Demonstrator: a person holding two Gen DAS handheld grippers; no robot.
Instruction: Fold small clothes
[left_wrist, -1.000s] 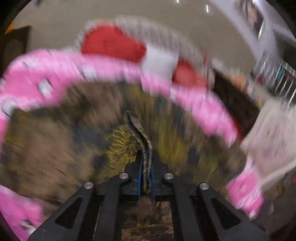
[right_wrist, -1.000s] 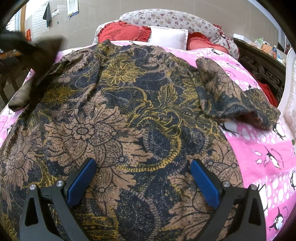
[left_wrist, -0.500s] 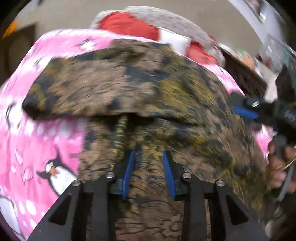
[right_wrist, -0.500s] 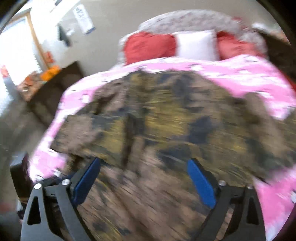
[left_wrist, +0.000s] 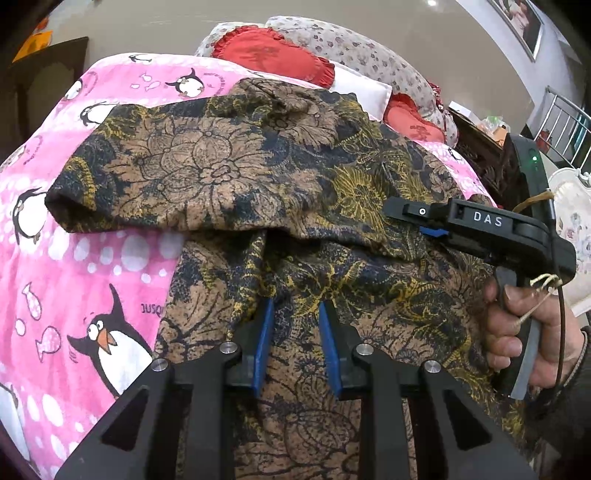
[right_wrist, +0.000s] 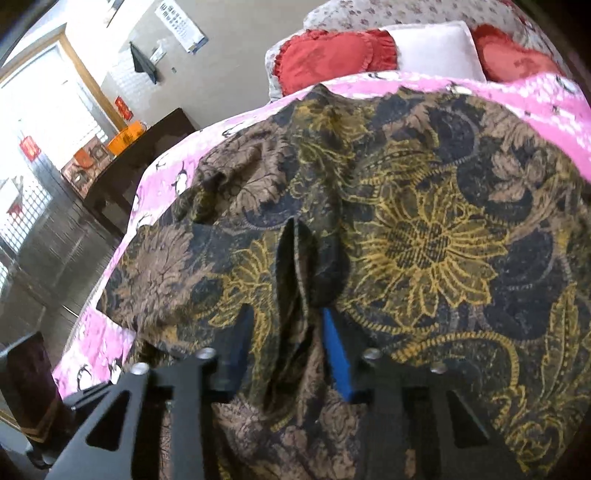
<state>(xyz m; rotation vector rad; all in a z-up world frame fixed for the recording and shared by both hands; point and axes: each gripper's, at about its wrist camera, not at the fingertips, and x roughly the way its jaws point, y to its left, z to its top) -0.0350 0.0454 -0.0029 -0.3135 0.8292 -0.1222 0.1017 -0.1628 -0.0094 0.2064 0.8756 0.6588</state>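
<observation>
A brown, navy and yellow floral batik shirt (left_wrist: 236, 173) lies spread on a pink penguin bedsheet (left_wrist: 74, 266). Its left sleeve is folded across the body. My left gripper (left_wrist: 295, 317) hovers low over the shirt's lower part, jaws partly open with a narrow gap and no cloth pinched. My right gripper (right_wrist: 284, 328) has its jaws closing around a raised fold of the shirt (right_wrist: 424, 236); the cloth fills the gap. It also shows in the left wrist view (left_wrist: 436, 225) at the right, held by a hand, over the shirt's middle.
Red cushions (left_wrist: 273, 59), a white pillow (right_wrist: 436, 48) and a floral headboard (left_wrist: 369, 55) stand at the bed's far end. A dark wooden cabinet (right_wrist: 147, 155) is left of the bed. A dark carved bed frame (left_wrist: 480, 155) is to the right.
My left gripper let go of the sleeve it held, opened, and dropped to the shirt's lower part. My right gripper swung left and narrowed from wide open onto a fold of the shirt.
</observation>
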